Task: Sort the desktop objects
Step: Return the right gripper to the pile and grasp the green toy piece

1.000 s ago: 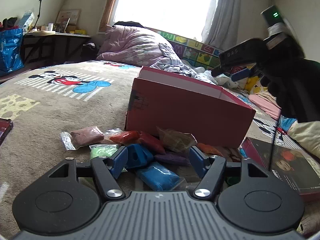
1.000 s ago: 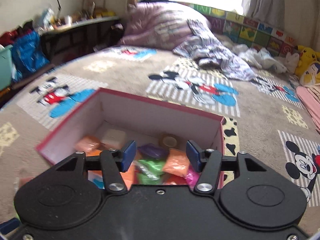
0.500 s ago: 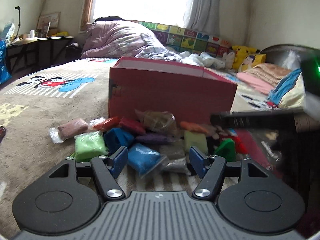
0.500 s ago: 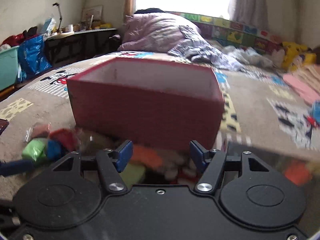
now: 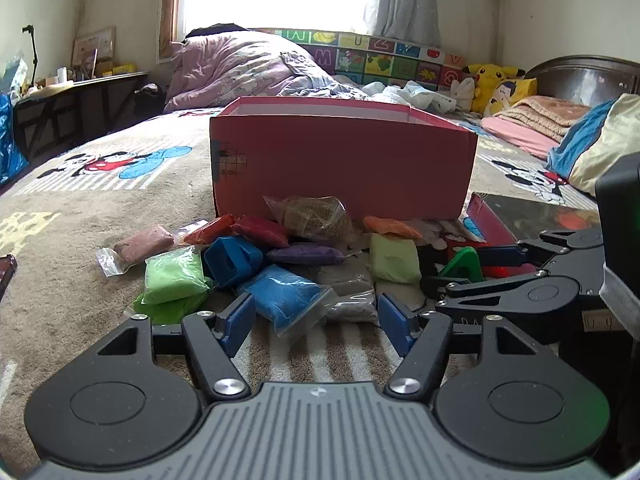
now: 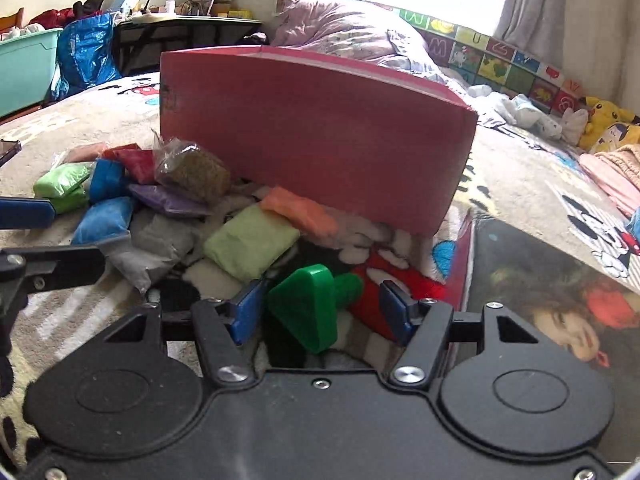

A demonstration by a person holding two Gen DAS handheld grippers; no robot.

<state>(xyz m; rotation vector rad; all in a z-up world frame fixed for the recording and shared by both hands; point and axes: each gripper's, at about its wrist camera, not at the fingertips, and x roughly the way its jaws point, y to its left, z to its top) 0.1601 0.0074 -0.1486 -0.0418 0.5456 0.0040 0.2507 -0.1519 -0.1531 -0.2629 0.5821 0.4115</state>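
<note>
Both grippers low over the pile, lining up the next pick.

The right gripper [image 6: 318, 310] is spread wide around a green triangular mould [image 6: 306, 308] lying on the blanket, its jaws not yet closed on it. The left gripper [image 5: 316, 324] is likewise released, with a blue clay bag [image 5: 286, 294] just ahead between its fingers. Other bagged clays lie heaped against the pink box [image 5: 344, 164]. Judging by this, the step is reaching to grasp; next, each gripper must close squarely, lift, and carry over the box's rim.
</note>
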